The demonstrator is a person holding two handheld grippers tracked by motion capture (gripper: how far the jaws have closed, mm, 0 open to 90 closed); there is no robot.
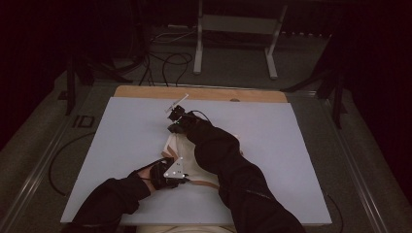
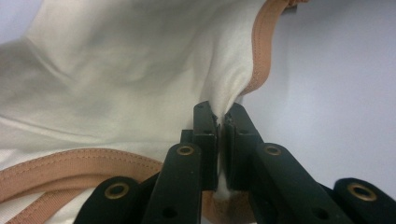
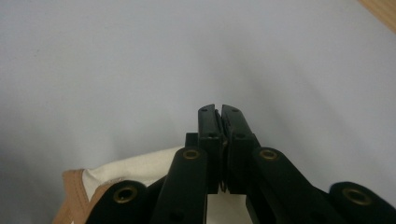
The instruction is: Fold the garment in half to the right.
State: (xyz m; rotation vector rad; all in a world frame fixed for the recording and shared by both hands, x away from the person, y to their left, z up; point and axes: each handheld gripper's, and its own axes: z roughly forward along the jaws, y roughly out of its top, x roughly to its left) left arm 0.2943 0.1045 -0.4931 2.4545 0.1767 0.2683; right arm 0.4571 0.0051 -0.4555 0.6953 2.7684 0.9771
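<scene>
Clearly, soft cream cloth (image 2: 140, 70) with tan ribbed trim is pinched between the left gripper (image 2: 219, 114) jaws; the right gripper (image 3: 219, 109) jaws are closed, a thin fold apparently caught low between them, its hold hard to make out.

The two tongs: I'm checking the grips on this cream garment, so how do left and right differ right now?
The left tongs pinch a bunched fold of the cream garment beside its tan trim, with cloth squeezed out between the jaws. The right tongs are closed with cloth showing only low behind the jaws, their tips bare over the blue mat. In the high view the left tongs sit at the garment's near edge, the right tongs at its far end. Both are shut.
</scene>
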